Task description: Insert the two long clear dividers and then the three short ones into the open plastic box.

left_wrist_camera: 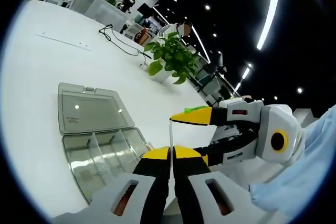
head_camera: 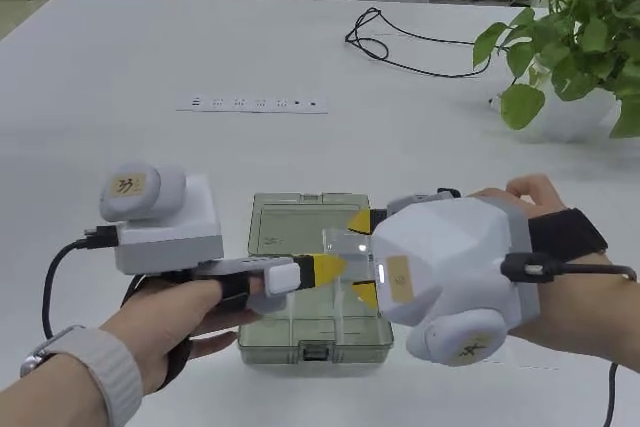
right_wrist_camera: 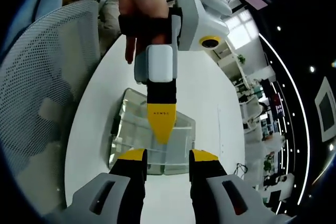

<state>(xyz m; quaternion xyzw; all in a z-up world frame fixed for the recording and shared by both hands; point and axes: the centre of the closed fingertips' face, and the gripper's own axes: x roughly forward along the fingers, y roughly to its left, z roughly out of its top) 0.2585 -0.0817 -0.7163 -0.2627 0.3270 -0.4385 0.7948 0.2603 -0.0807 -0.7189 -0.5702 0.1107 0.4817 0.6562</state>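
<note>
Divider [left_wrist_camera: 170, 132] is hanging pinched in the left tool [left_wrist_camera: 170, 151] above the box [head_camera: 300, 352], right tool [right_wrist_camera: 168, 155] spread; thin edge grip could let it twist

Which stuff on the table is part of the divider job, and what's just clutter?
Job:
- open plastic box
- clear divider, pinched in the left gripper
- right gripper, jaws open beside that divider
- dividers already standing in the box

Lying about:
- potted plant
- black cable
- socket strip
</note>
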